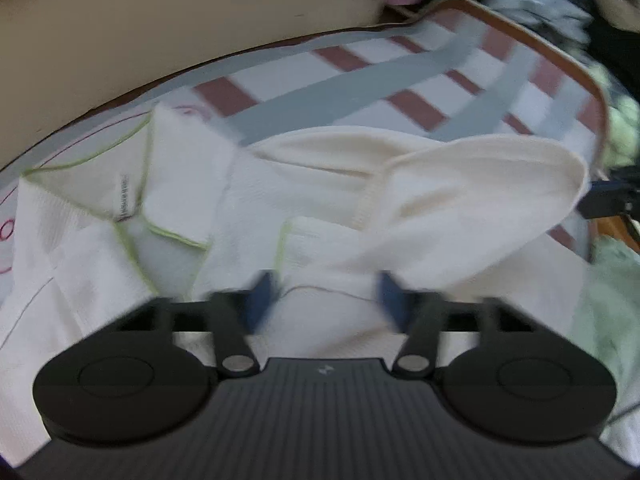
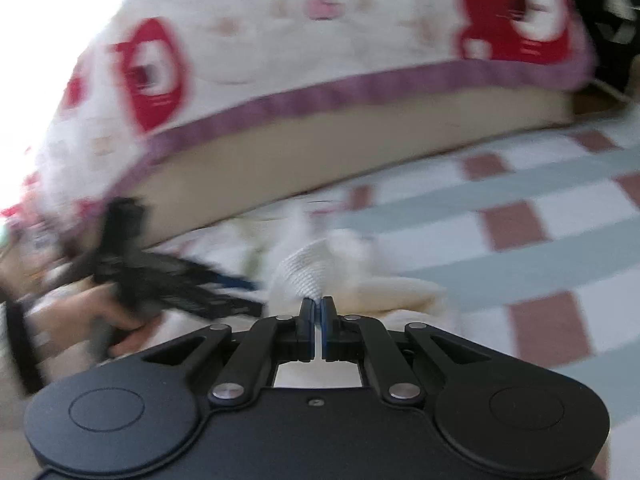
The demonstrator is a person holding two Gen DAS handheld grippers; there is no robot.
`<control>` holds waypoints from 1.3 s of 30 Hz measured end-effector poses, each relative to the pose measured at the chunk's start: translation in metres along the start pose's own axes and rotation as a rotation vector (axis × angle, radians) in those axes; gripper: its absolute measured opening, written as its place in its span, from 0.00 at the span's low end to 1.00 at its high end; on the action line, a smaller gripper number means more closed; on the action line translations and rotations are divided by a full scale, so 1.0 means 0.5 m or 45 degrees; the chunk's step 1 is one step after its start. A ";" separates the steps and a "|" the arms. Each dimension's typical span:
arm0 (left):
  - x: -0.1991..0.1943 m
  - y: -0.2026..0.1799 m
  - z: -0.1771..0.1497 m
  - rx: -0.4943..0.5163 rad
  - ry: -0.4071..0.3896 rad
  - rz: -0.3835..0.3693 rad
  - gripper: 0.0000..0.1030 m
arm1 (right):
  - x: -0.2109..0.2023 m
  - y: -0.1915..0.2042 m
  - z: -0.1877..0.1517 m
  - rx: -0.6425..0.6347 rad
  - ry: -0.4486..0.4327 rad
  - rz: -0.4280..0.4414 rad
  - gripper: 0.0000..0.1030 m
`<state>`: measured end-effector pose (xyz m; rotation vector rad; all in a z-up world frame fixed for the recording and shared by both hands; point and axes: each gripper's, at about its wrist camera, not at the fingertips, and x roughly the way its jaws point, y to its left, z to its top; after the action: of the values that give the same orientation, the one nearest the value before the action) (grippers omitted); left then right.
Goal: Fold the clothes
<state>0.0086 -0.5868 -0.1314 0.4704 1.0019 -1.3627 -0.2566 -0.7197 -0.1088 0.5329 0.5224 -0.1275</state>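
A white garment with green stitched edges (image 1: 180,184) lies crumpled on the checked sheet (image 1: 360,68), and a cream knitted part (image 1: 480,184) of it is lifted to the right. My left gripper (image 1: 326,296) points down at its near edge, blue pads apart, with a fold of the cloth lying between them. My right gripper (image 2: 318,304) is shut on a bunch of the cream knit (image 2: 308,272) and holds it up. In the right wrist view the left gripper (image 2: 240,296) shows blurred at the left, held by a hand (image 2: 100,320).
A beige mattress side (image 2: 320,152) runs behind the sheet, under a white blanket with red patches and a purple hem (image 2: 280,32). Pale green cloth (image 1: 616,280) lies at the right. A dark heap of other clothes (image 1: 560,0) sits beyond the sheet's brown edge.
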 end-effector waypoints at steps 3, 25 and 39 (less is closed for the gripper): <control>-0.017 -0.006 -0.012 -0.009 0.060 -0.088 0.16 | 0.005 0.007 -0.007 -0.041 0.081 0.012 0.04; 0.096 0.073 0.075 -0.164 0.109 -0.243 0.57 | 0.100 -0.044 -0.001 0.015 0.315 -0.165 0.10; -0.069 0.028 0.076 -0.040 -0.333 -0.009 0.08 | 0.131 -0.076 0.020 0.050 0.145 -0.199 0.23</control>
<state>0.0373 -0.5940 -0.0870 0.2573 0.8092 -1.3725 -0.2049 -0.7562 -0.1517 0.5399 0.6741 -0.2576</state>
